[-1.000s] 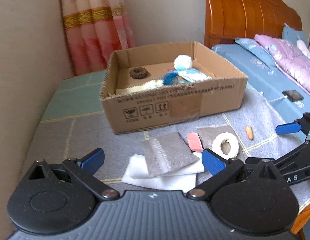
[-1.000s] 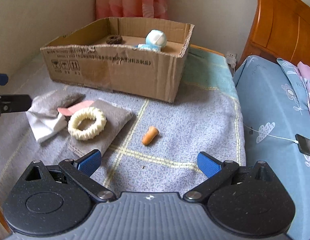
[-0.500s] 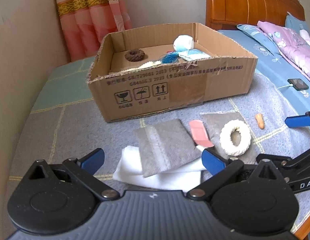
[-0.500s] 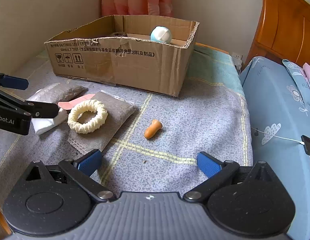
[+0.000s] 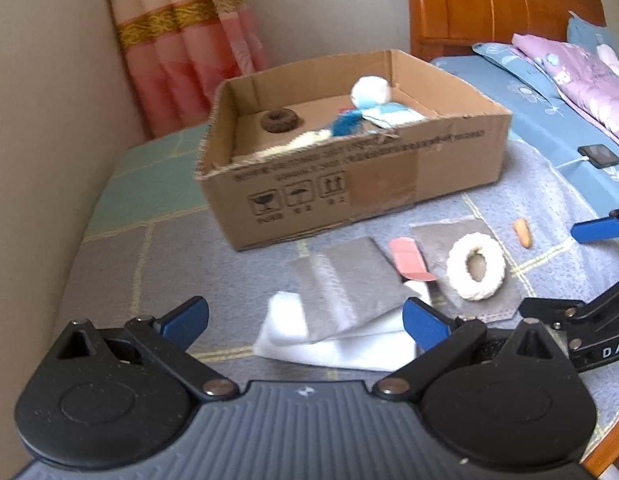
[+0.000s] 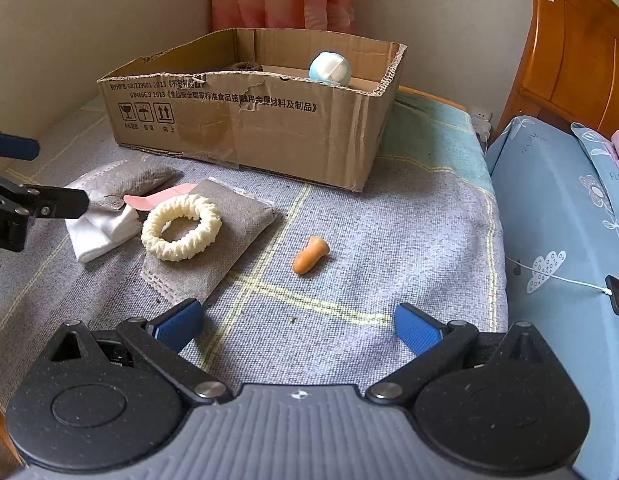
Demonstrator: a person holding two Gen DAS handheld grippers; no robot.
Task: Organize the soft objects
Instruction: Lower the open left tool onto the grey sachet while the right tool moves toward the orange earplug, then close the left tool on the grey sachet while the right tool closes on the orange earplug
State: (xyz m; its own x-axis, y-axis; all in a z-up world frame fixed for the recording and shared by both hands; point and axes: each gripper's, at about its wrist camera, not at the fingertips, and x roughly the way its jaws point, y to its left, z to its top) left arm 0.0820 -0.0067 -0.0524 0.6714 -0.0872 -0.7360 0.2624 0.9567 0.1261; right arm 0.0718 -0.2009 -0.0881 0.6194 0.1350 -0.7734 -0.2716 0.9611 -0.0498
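Currently both tools spread wide, nothing held — left gripper (image 5: 305, 318) over white cloth (image 5: 337, 344), right gripper (image 6: 295, 322) above blanket (image 6: 409, 232). Orange earplug (image 6: 310, 255) seen at 12 o'clock of right gripper; cream scrunchie (image 6: 181, 227) at 10 — cardboard box (image 6: 269, 128) beyond.

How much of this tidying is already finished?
Partly done. The cardboard box already holds a dark ring, a white-and-blue ball and some blue and white fabric. Nothing is in hand: the left gripper and right gripper are both open. Still outside: cream scrunchie, two grey pouches, white cloth, pink strip and orange earplug.
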